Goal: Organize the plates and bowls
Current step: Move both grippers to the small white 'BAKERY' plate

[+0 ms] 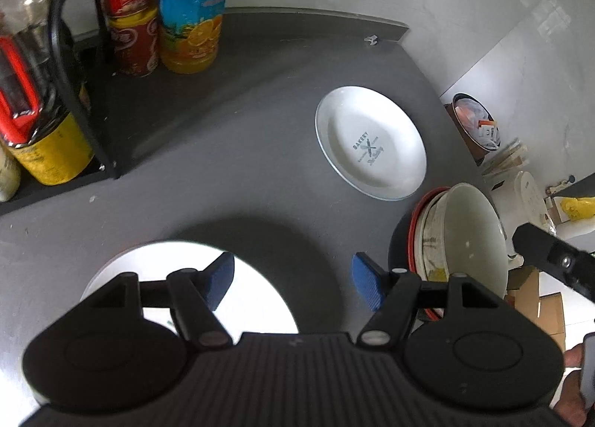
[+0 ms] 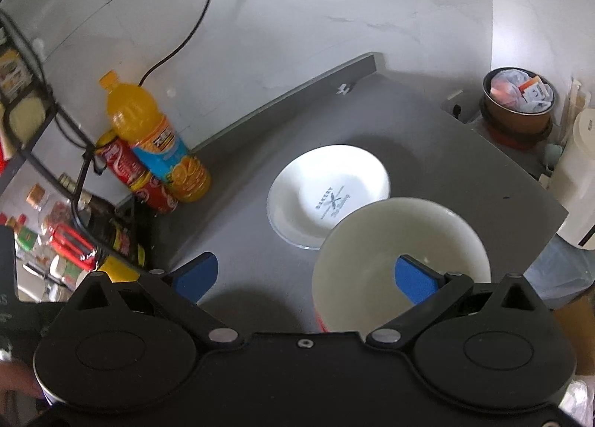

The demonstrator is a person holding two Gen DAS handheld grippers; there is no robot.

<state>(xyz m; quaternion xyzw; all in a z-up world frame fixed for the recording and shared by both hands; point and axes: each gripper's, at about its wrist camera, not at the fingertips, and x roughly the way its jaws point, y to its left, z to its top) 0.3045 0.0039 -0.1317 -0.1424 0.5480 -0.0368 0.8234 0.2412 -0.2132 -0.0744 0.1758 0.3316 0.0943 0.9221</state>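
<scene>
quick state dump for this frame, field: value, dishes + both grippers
surface: grey counter
printed plate: white plate with "BAKERY" print, flat on the counter, untouched
second plate: plain white plate under the left gripper
bowl: white bowl with a red outside, near the counter's right edge
left gripper: open, above the plain plate, holding nothing
right gripper: right gripper open, one finger inside the bowl, the other outside it
clutter: orange drink bottle, red cans, back left

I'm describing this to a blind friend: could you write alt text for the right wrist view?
An open right gripper hovers over a grey counter, one blue finger reaching over a white bowl. Beyond it lies a white plate printed "BAKERY"; an orange juice bottle stands by the wall.
</scene>
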